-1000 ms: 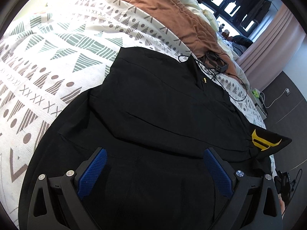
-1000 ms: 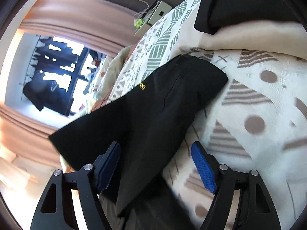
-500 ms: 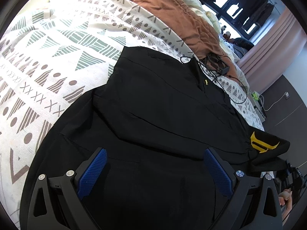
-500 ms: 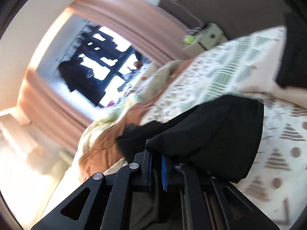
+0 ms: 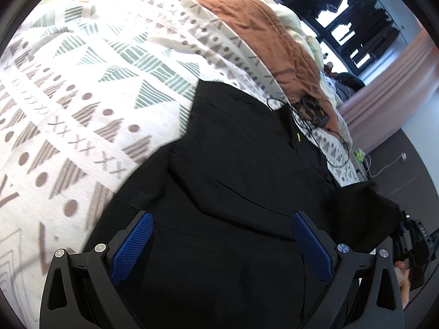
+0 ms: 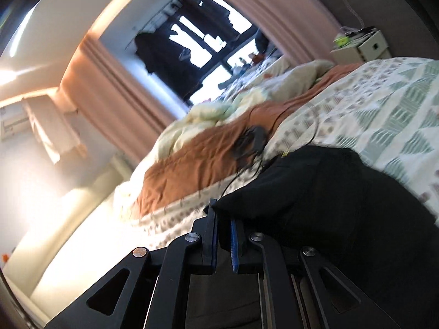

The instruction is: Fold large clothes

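Our left tool (image 5: pixel 221 242) hovers spread over the black garment (image 5: pixel 233 170) lying flat on the patterned bed (image 5: pixel 82 104), ready to anchor it. Our right tool (image 6: pixel 223 240) pinches the garment's edge (image 6: pixel 236 205), lifted to fold it across.

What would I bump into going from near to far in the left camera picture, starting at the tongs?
Left tongs → black garment → tangle of black cables → brown blanket → window.
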{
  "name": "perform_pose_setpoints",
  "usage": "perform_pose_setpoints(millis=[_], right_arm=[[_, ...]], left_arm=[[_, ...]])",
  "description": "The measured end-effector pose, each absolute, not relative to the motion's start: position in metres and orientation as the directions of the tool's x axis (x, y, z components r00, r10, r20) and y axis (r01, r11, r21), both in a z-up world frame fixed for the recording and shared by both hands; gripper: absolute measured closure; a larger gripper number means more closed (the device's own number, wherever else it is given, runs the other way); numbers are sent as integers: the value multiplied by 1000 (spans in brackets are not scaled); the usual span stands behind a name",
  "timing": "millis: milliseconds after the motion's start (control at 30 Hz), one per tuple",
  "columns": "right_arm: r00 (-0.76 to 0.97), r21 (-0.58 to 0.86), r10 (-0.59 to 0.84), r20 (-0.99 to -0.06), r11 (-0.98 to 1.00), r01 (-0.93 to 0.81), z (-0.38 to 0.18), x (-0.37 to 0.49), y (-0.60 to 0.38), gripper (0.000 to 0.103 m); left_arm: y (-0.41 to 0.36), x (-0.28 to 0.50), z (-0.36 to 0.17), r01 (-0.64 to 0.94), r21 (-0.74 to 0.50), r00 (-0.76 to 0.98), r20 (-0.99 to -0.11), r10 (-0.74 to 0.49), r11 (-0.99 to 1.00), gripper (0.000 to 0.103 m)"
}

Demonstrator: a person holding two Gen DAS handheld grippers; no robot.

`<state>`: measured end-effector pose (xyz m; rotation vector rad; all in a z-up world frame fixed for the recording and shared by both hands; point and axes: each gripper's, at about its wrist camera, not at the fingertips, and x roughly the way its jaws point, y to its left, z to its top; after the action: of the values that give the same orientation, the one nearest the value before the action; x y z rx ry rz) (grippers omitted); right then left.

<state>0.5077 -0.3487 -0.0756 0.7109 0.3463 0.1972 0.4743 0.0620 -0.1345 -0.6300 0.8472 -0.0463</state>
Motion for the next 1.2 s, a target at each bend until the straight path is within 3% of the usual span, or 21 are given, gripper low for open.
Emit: perform_pose_setpoints(millis=[133, 333, 400, 467, 567, 767, 1033, 1200], right_arm=[[891, 652, 352, -287, 753, -88, -89, 526, -305, 94], [784, 646, 433, -444, 761, -55, -125, 547, -257, 90], [738, 686, 484, -471, 726, -38, -138, 548, -254, 80], [711, 715, 505, -490, 699, -4, -146, 545, -258, 44], [710, 737, 510, -486, 676, 19, -152, 524, -266, 30], [687, 789, 551, -475, 611, 56, -147, 489, -290, 30], [786, 776, 354, -507, 584, 237, -143, 443, -383, 30], [784, 785, 310, -537, 523, 332, -162, 439, -431, 30]], left_arm=[[83, 470, -137, -247, -570, 684, -676, -276, 783, 2], [98, 469, -136, -277, -580, 690, -675, -262, 766, 2], [98, 470, -135, -277, -581, 691, -674, -262, 765, 2], [97, 471, -134, -274, -579, 689, -675, -263, 768, 2], [90, 472, -132, -264, -573, 687, -676, -266, 775, 2], [76, 472, -126, -247, -565, 695, -670, -263, 788, 2], [25, 477, -112, -139, -489, 685, -675, -273, 861, 2], [-17, 479, -105, -44, -400, 675, -688, -268, 916, 2]])
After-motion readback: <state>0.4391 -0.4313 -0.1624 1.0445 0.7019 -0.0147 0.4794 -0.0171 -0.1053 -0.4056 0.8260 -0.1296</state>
